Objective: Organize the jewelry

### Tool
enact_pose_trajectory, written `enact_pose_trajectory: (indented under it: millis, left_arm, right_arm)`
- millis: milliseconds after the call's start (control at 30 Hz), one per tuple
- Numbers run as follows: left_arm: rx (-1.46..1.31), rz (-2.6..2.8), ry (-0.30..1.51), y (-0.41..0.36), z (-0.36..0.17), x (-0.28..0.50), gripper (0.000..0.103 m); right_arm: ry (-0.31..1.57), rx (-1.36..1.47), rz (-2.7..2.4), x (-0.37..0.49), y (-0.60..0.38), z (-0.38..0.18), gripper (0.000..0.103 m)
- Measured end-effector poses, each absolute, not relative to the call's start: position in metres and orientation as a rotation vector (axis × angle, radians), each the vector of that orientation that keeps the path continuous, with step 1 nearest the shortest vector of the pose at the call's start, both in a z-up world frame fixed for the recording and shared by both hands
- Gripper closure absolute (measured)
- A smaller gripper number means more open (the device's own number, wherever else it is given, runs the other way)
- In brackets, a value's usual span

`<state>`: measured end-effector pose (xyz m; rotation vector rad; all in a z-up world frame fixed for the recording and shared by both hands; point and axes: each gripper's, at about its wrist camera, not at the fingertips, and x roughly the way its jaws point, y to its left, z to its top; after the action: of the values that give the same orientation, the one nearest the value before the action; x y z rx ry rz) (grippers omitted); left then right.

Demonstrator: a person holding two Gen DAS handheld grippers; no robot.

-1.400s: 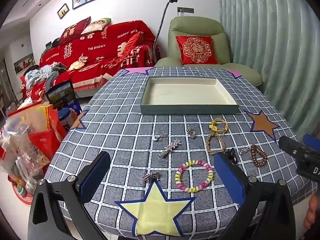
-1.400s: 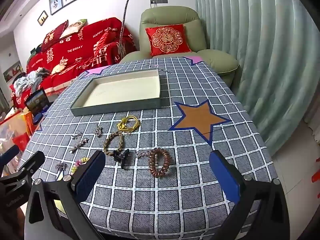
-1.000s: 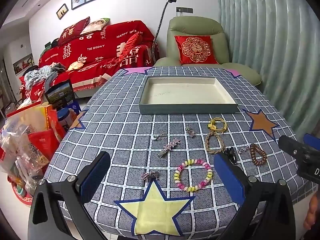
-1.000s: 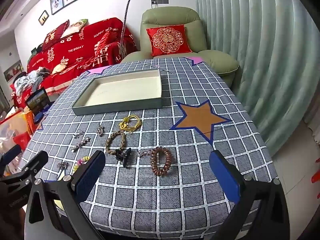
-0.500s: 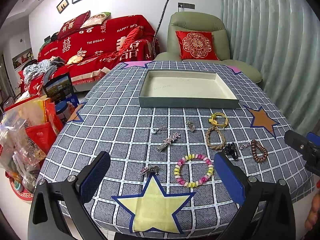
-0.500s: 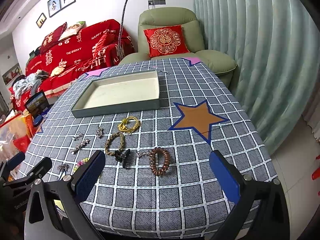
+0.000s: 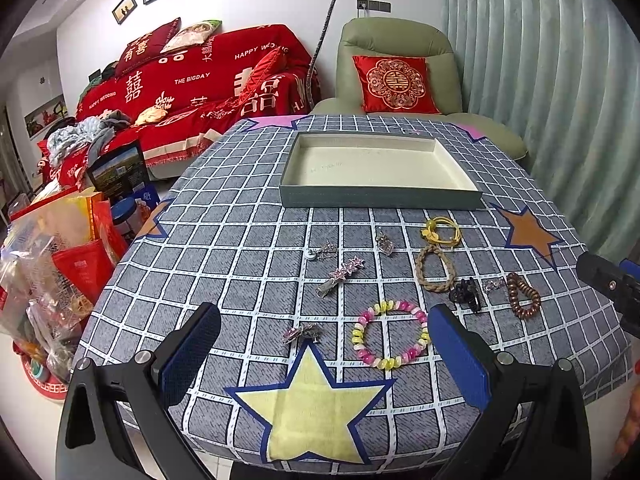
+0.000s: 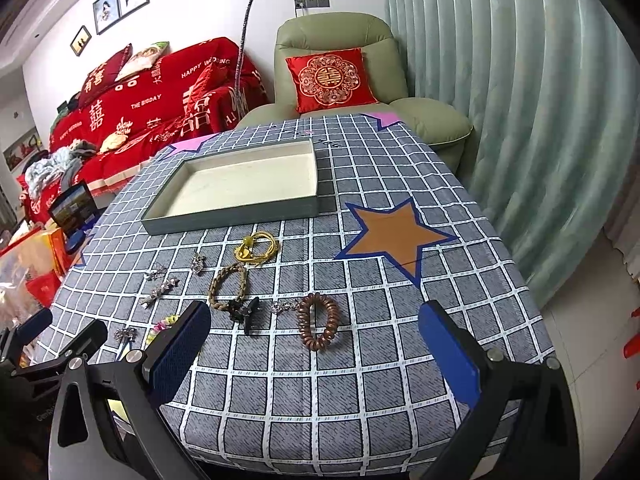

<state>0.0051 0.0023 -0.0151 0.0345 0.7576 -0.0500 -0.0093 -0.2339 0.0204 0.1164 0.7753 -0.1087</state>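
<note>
The round table [image 7: 224,240], under its grey checked cloth with star patches, fills both views. At its far middle sits the shallow grey tray [image 7: 380,196], cream inside and holding nothing. Compared with a second ago, both cameras sit a little higher and further back from the near edge, so more of the cloth shows; no piece of jewelry has shifted. That suggests sorting has not begun and every piece has yet to reach the tray.

The left gripper [image 7: 324,354] hovers with its jaws wide apart and empty above the near yellow star; the right gripper [image 8: 316,360] hangs likewise spread and empty at the near right.

Between tray and grippers lie the pink-and-yellow bead bracelet [image 7: 390,338], braided tan loop [image 7: 434,268], yellow cord [image 7: 440,230], brown coil bracelet [image 8: 320,322], black claw clip [image 8: 244,310], and several small silver pieces [image 7: 340,274].
</note>
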Motion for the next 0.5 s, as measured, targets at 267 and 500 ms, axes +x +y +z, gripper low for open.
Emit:
enact_pose_trajectory:
  millis: [267, 500]
  left_arm:
    - [0.045, -0.045, 0.757, 0.0018, -0.0154, 0.0041, 0.000]
    - [0.045, -0.039, 0.759, 0.0016, -0.0153, 0.0040, 0.000]
  right_arm:
    - [0.778, 0.121, -0.111, -0.0094, -0.2353, 0.0203, 0.000]
    - [0.776, 0.121, -0.112, -0.0099, -0.2353, 0.0208, 0.000]
